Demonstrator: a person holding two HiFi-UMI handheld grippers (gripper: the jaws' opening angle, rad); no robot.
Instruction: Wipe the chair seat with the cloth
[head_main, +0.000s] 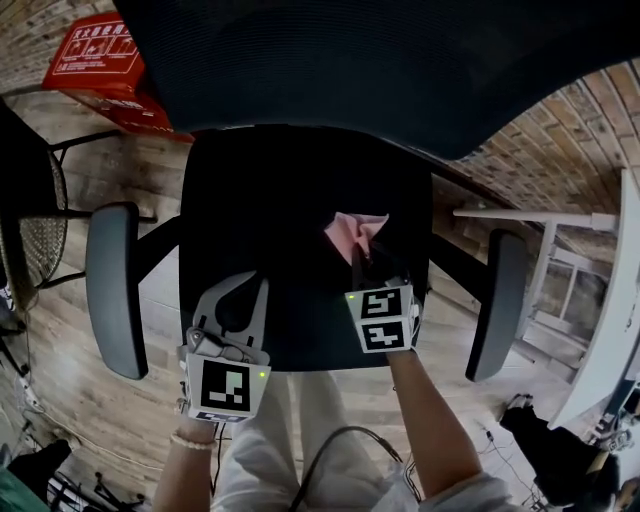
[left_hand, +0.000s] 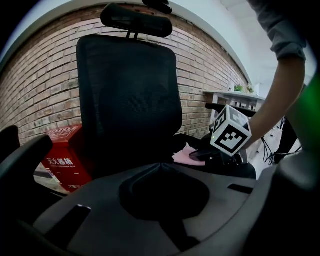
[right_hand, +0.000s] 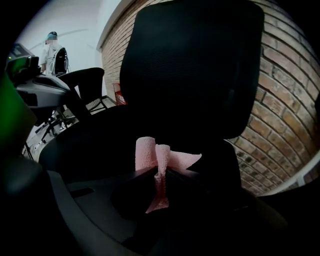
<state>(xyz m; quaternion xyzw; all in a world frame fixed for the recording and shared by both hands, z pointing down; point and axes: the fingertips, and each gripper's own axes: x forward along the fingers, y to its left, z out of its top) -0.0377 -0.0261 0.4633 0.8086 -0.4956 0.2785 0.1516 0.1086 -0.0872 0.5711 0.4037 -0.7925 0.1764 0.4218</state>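
A black office chair fills the head view, its seat (head_main: 270, 210) in the middle and the backrest (head_main: 380, 60) running out of frame at the top. The pink cloth (head_main: 352, 230) sits over the right half of the seat, toward the back. Only its far end shows here, as the near part is covered by the right gripper (head_main: 368, 255). In the right gripper view the jaws are clamped on the cloth (right_hand: 167, 157). One strip hangs down between them and a rolled fold and a flat flap stand out beyond the tips. The jaws themselves are almost lost in shadow against the dark seat, so I cannot tell whether the cloth's far end touches the seat. The left gripper (head_main: 255, 280) is over the front left part of the seat, well apart from the cloth. Its own view shows the jaws together at the tips with nothing between them. The same view catches the cloth (left_hand: 184, 155) as a small pink patch partly behind the right gripper's marker cube (left_hand: 230, 131). Grey armrests (head_main: 110, 290) flank the seat. A red box (head_main: 95, 60) stands on the wooden floor (head_main: 160, 180) by the brick wall (left_hand: 45, 90), its print too small to read.
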